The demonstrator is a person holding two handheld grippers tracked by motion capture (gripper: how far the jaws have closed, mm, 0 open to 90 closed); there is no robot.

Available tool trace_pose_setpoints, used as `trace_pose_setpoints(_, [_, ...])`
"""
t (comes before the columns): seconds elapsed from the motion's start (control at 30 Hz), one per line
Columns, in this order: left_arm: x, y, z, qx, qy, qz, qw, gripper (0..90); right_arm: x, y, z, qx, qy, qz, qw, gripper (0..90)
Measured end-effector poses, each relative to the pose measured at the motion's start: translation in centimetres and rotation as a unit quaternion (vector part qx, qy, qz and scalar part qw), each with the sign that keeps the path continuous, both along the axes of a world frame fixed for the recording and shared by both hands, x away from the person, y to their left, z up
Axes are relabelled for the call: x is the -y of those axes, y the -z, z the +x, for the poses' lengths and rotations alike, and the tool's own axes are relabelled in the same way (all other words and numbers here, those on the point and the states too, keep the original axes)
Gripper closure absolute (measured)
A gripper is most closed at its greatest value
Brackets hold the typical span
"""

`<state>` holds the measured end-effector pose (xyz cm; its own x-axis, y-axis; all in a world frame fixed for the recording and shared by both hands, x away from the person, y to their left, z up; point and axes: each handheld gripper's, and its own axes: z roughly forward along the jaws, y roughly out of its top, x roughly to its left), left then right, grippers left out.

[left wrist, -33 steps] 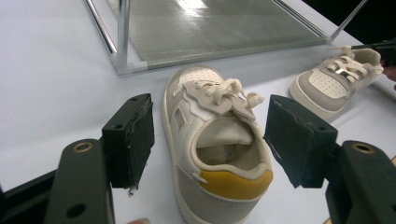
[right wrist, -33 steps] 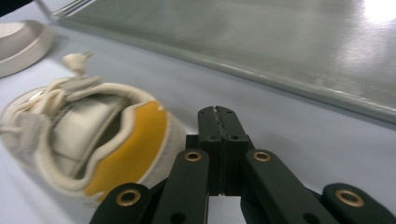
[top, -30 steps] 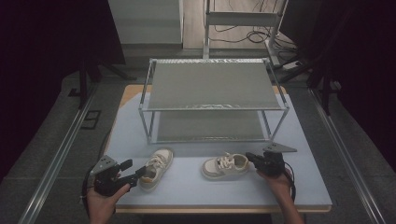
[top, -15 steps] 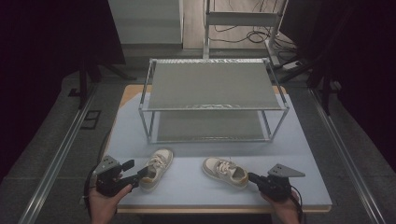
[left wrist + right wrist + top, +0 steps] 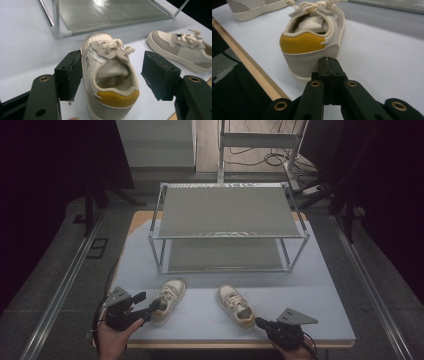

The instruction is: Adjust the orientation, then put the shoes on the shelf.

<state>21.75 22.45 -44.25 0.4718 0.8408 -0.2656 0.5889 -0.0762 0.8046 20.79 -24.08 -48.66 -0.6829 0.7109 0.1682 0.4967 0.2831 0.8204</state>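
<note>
Left tool (image 5: 111,75) astride yellow-heeled shoe (image 5: 110,82)

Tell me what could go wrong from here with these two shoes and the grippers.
The right shoe lies near the table's front edge; a nudge from the shut right gripper behind its heel might slide it askew. The open left gripper straddles the left shoe, whose soft collar could buckle when squeezed.

two-tier metal rack (image 5: 227,227) on pale blue table (image 5: 325,295); cables (image 5: 270,157) on floor beyond
</note>
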Motion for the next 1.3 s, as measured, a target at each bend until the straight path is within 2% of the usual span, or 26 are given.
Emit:
trace_pose_setpoints(0.13, [0.1, 0.1, 0.1, -0.002, 0.002, 0.0, 1.0, 32.4, -0.2, 0.0, 0.0, 0.002, -0.003, -0.001, 1.0, 89.3])
trace_pose_setpoints(0.23, [0.2, 0.1, 0.0, -0.002, 0.002, 0.002, 1.0, 32.1, -0.1, 0.0, 0.1, 0.001, 0.006, -0.001, 1.0, 81.7])
trace_pose_setpoints(0.3, [0.2, 0.0, 0.0, -0.003, 0.001, 0.003, 1.0, 31.8, 0.1, 0.0, 0.1, 0.002, 0.009, 0.0, 1.0, 80.2])
trace_pose_setpoints(0.37, [0.2, 0.0, -0.1, -0.005, -0.004, 0.006, 1.0, 31.6, 0.3, -0.2, 0.1, 0.007, 0.016, 0.002, 0.9998, 74.0])
trace_pose_setpoints(0.43, [0.2, -0.1, -0.2, -0.006, -0.007, 0.007, 0.9999, 31.5, 0.3, -0.3, 0.1, 0.008, 0.019, 0.004, 0.9998, 72.3])
trace_pose_setpoints(0.6, [0.7, -0.5, -0.4, -0.007, -0.007, 0.016, 0.9998, 28.9, 0.6, -1.3, 0.1, 0.019, 0.045, 0.018, 0.9987, 55.0])
trace_pose_setpoints(0.7, [1.2, -0.5, -0.4, -0.015, -0.005, 0.027, 0.9995, 22.0, 0.5, -1.9, 0.1, 0.016, 0.059, 0.036, 0.9975, 42.4])
trace_pose_setpoints(0.83, [2.1, -0.4, -0.4, -0.023, -0.003, 0.045, 0.9987, 18.5, 0.2, -2.3, 0.1, 0.015, 0.064, 0.039, 0.9971, 36.9])
trace_pose_setpoints(0.93, [2.4, -0.3, -0.2, -0.033, -0.001, 0.061, 0.9976, 16.6, -0.4, -2.6, 0.0, 0.013, 0.063, 0.041, 0.9971, 33.4])
trace_pose_setpoints(1.07, [2.8, 0.1, 0.0, -0.042, -0.007, 0.075, 0.9963, 14.6, -1.6, -2.9, 0.0, 0.011, 0.061, 0.024, 0.9978, 28.3])
trace_pose_setpoints(1.23, [3.8, 0.7, 0.5, -0.056, -0.012, 0.103, 0.9931, 12.3, -3.3, -2.7, 0.3, 0.008, 0.057, 0.003, 0.9983, 22.1])
trace_pose_setpoints(1.3, [4.1, 1.0, 0.9, -0.065, -0.011, 0.117, 0.991, 11.1, -3.9, -2.5, 0.4, 0.002, 0.052, -0.003, 0.9986, 19.8])
